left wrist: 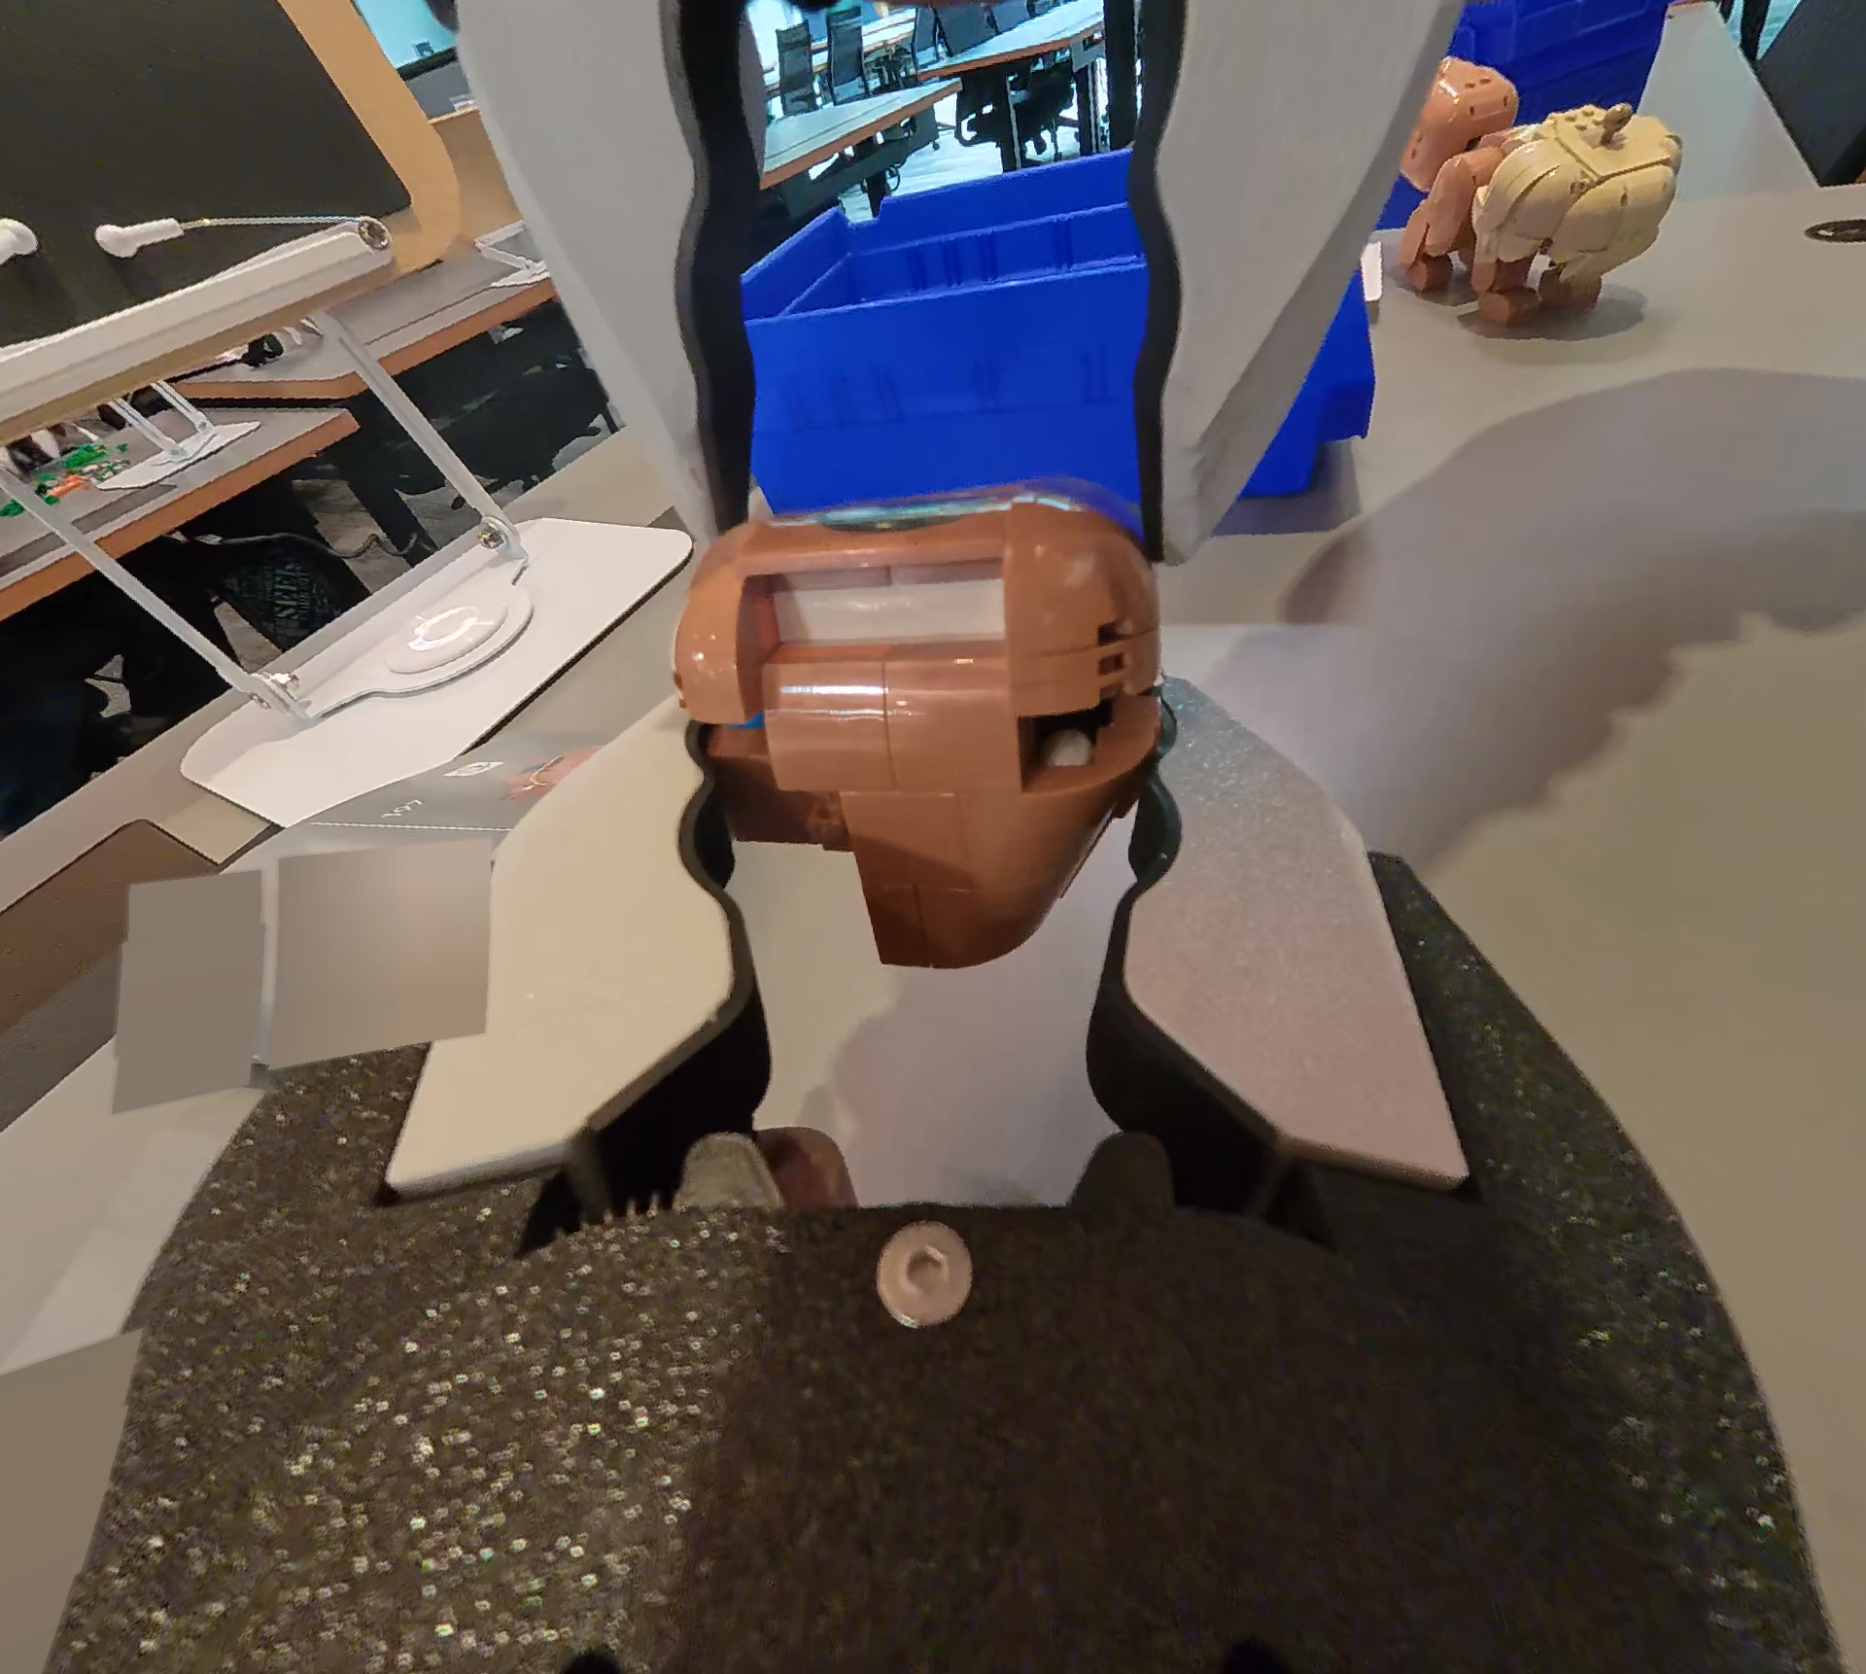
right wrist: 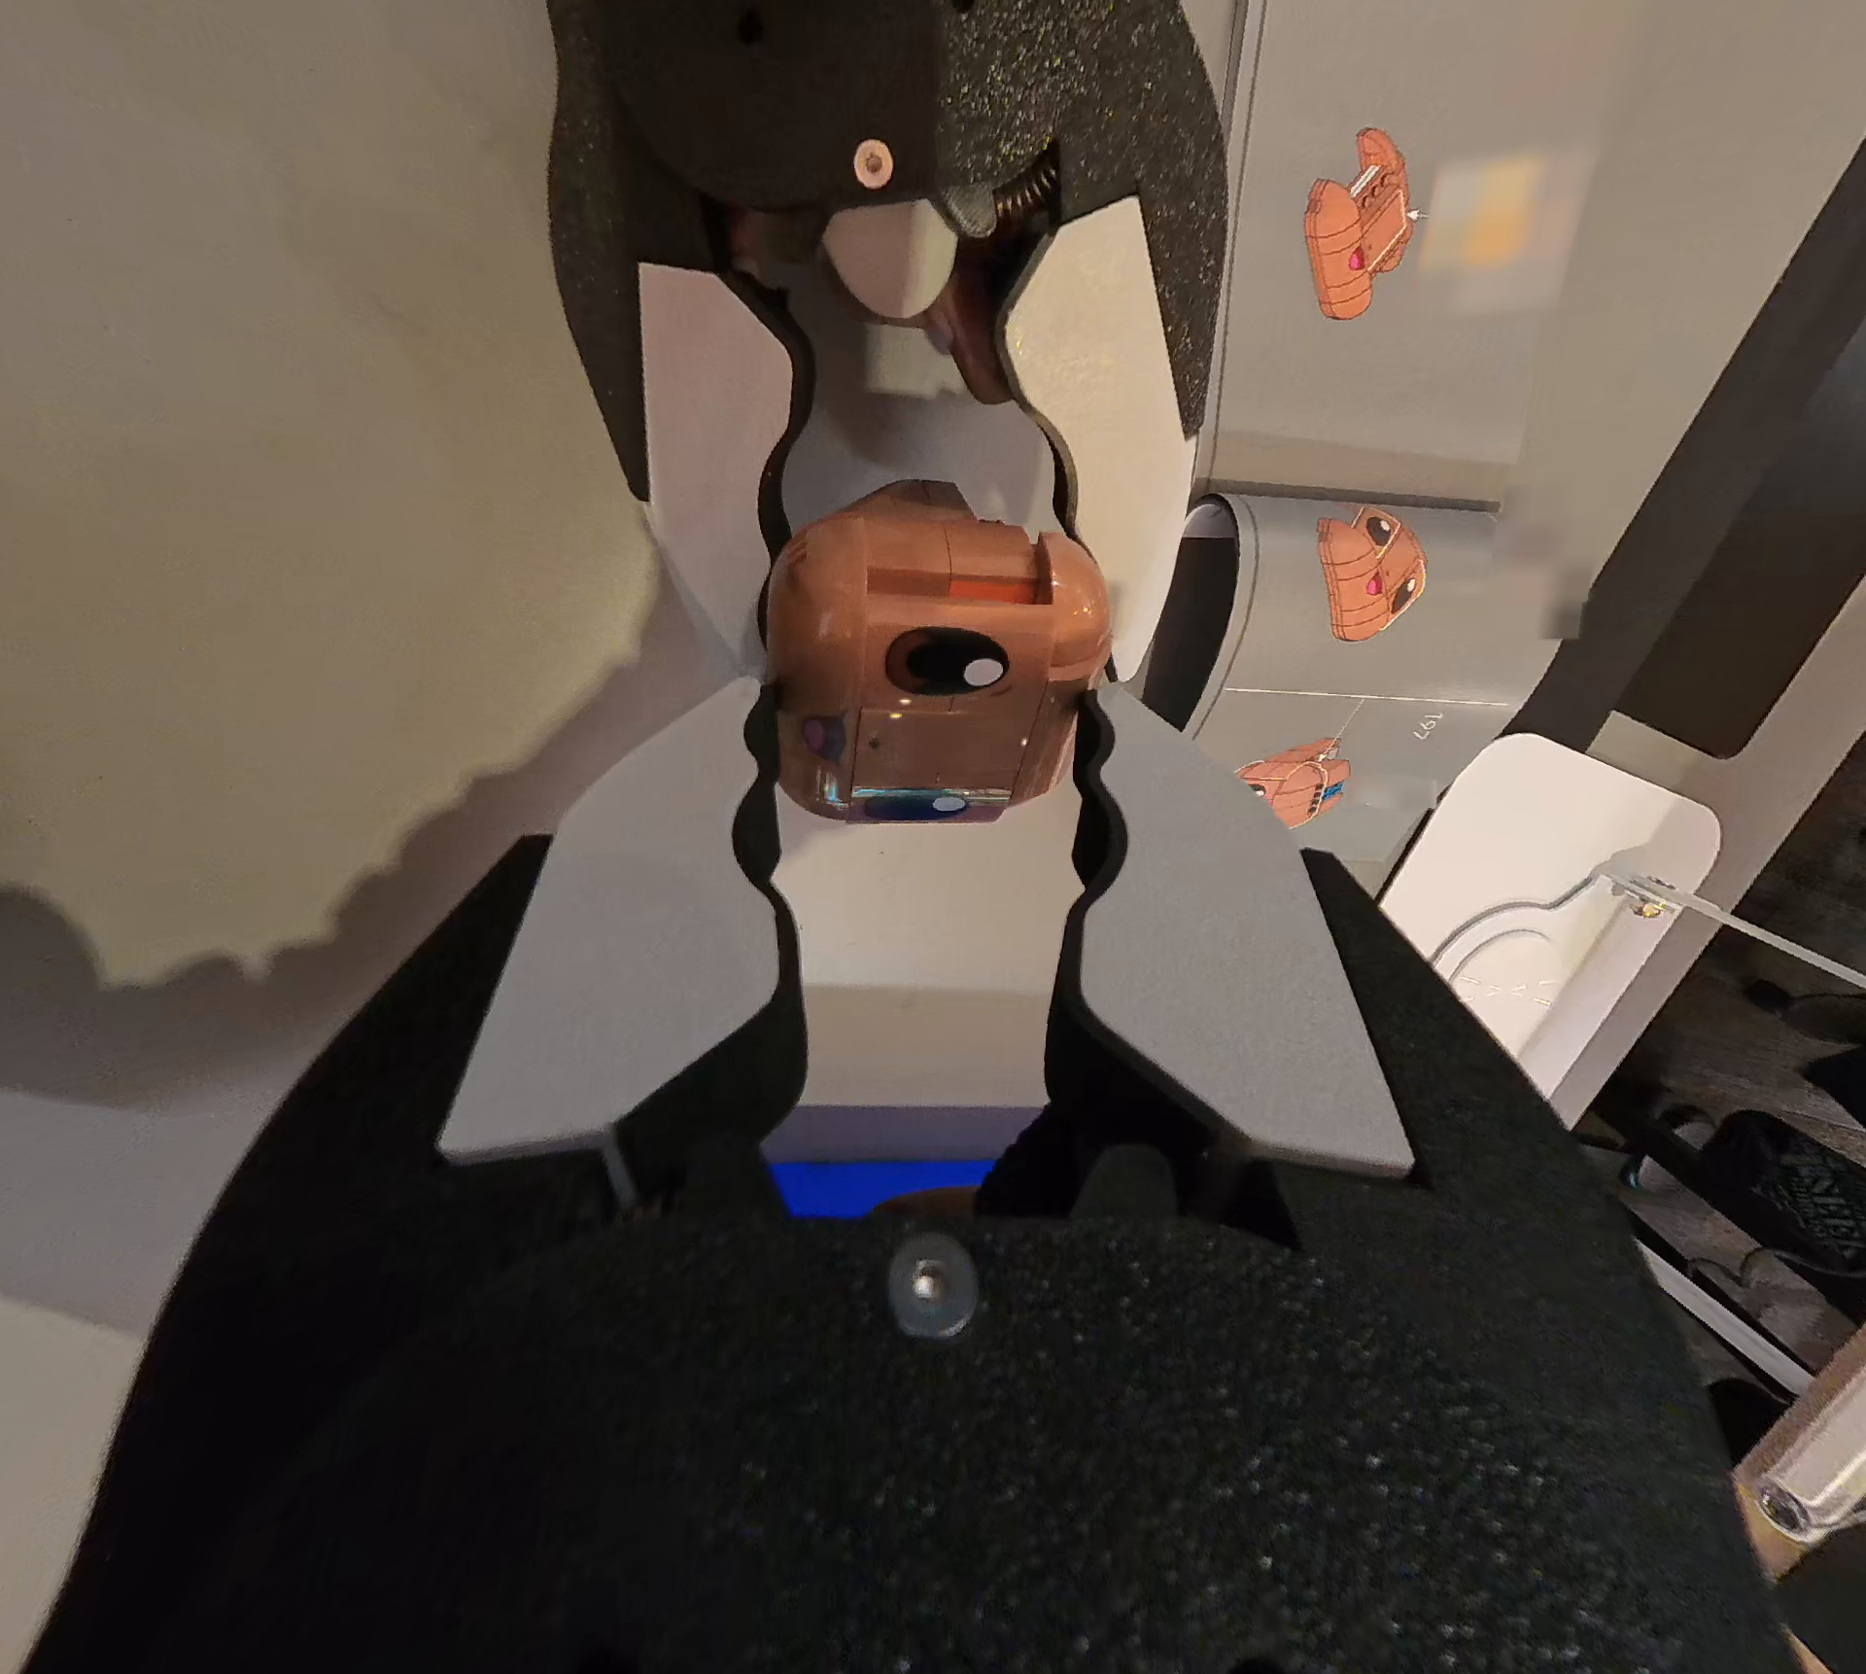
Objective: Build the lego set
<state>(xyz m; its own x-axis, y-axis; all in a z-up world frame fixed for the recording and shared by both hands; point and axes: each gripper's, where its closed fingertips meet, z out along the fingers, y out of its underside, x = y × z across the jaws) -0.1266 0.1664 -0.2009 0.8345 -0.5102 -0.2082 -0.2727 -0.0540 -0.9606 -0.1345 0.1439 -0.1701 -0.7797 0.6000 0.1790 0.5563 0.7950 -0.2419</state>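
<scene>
Both hand-held grippers are on the same part: a rounded brown lego head sub-assembly (left wrist: 914, 717), held in the air above the grey tabletop (left wrist: 1616, 717).

Left hand-held gripper (left wrist: 924, 777): jaws partly closed, clamping the lower sides of the head. The darker brown wedge hangs down between the fingers.

Right hand-held gripper (right wrist: 924, 706): comes in from the far side, jaws closed to about the same width on the upper part of the head. From its view the printed eye tile faces the camera, with a clear tile at the near edge.

My read of the step: pressing or seating a piece on the head, or handing it from one gripper to the other. Can't tell which.

To do it well:
- Keep one grip firm and steady and let the other do the pushing.
- Push square to the stud face. The curved glossy shells probably slip under side load.
- Keep clear of the open slot in the top.

The open instruction booklet (right wrist: 1393, 373) lies to the right in the right wrist view. Two built brown-and-tan lego animals (left wrist: 1535, 201) stand far right on the tabletop, beside blue plastic bins (left wrist: 959, 353).
</scene>
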